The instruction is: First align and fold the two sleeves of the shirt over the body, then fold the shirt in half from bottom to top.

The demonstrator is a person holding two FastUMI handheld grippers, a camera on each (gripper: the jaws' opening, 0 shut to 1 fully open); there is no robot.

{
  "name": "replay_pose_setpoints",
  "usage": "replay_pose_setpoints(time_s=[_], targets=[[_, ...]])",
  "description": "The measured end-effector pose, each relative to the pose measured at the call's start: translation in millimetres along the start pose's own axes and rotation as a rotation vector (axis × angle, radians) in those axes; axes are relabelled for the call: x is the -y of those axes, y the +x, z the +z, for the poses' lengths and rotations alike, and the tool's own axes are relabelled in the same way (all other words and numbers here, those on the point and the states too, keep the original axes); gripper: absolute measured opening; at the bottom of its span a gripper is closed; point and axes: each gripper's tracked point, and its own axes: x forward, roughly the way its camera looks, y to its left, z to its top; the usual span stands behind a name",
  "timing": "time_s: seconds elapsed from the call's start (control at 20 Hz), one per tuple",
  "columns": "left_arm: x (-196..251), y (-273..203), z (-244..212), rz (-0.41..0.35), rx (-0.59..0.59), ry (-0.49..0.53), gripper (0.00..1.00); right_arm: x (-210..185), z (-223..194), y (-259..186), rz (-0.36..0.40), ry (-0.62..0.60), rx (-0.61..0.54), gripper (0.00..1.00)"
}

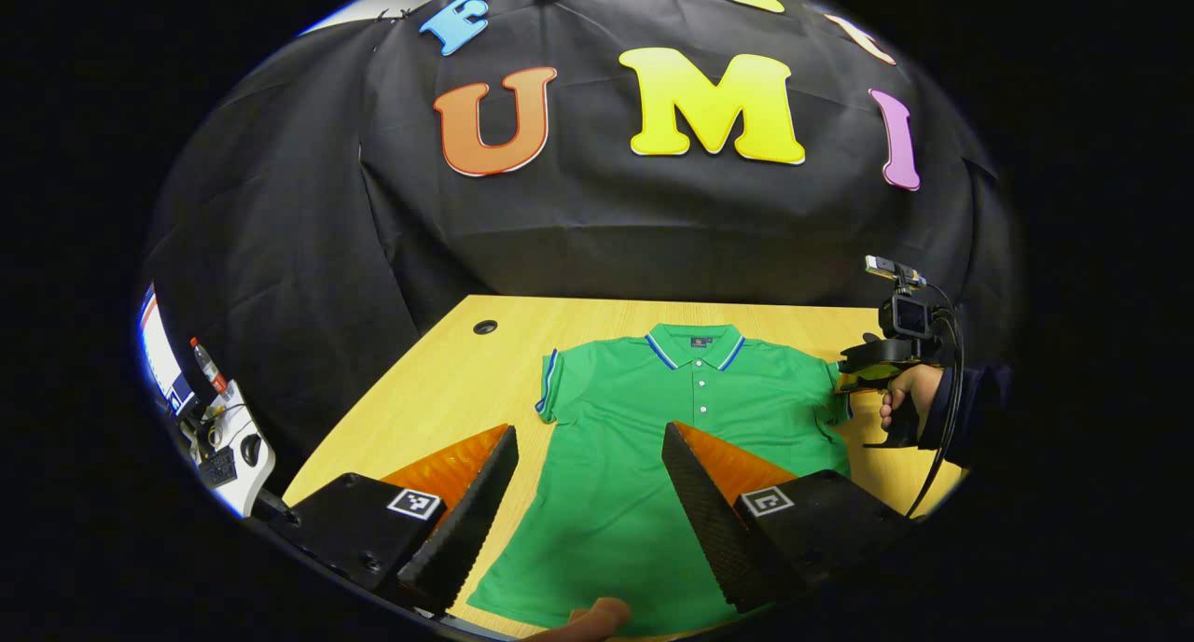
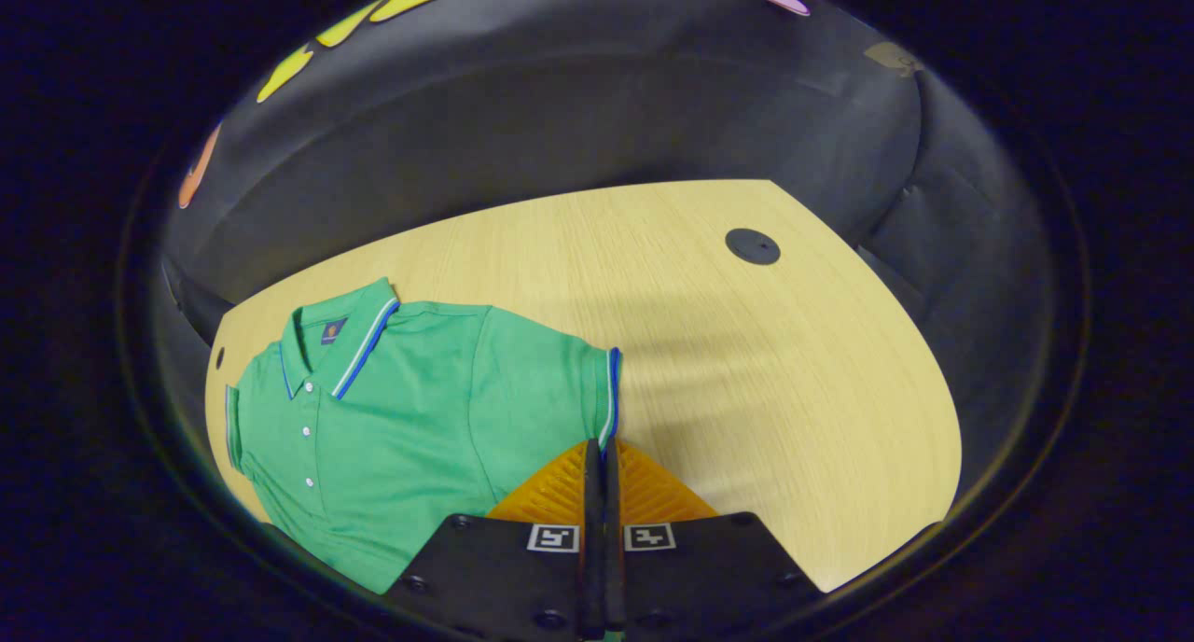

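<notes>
A green polo shirt (image 1: 653,437) with blue-and-white trim lies flat and face up on the wooden table (image 1: 438,390), collar towards the wall. My left gripper (image 1: 590,432) hovers open over the shirt's lower body, with nothing between its fingers. Farther right, a hand holds my right gripper (image 1: 844,381) at the edge of the shirt's sleeve. In the right gripper view the shirt (image 2: 401,418) spreads to the left, and my right gripper (image 2: 602,448) is shut on the striped cuff of the sleeve (image 2: 560,390).
A round cable hole (image 1: 484,327) sits in the table near the far left corner, another cable hole (image 2: 752,246) on bare wood right of the shirt. A white device (image 1: 219,437) with cables stands off the table's left edge. A fingertip (image 1: 592,619) shows at the near edge.
</notes>
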Motion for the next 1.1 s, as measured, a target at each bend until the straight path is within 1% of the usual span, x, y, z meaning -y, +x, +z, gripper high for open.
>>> replay_pose_setpoints(time_s=[0.25, 0.35, 0.45, 0.6, 0.65, 0.85, 0.9, 0.95, 1.1], targets=[[-11, -11, 3, 0.003, 0.021, 0.009, 1.0, -10, 12, -20, -0.012, -0.065, 0.054, 0.02], [-14, -14, 4, -0.003, 0.028, 0.003, 1.0, -14, 16, -24, -0.019, -0.125, 0.072, 0.02], [-18, -18, 2, -0.005, 0.028, -0.005, 1.0, -21, 22, -25, -0.022, -0.211, 0.105, 0.03], [-26, -23, -6, -0.001, 0.017, -0.022, 1.0, -41, 26, -31, 0.011, -0.345, 0.139, 0.03], [-31, -24, -11, 0.008, 0.009, -0.029, 1.0, -51, 25, -34, 0.033, -0.382, 0.148, 0.03], [-43, -29, -26, 0.028, -0.023, -0.058, 1.0, -83, 27, -38, 0.073, -0.535, 0.208, 0.03], [-47, -31, -28, 0.035, -0.026, -0.063, 1.0, -91, 24, -41, 0.086, -0.554, 0.211, 0.0], [-49, -31, -29, 0.039, -0.029, -0.068, 1.0, -98, 21, -41, 0.094, -0.572, 0.212, 0.03], [-55, -34, -30, 0.053, -0.029, -0.071, 1.0, -116, 9, -42, 0.121, -0.577, 0.198, 0.03]])
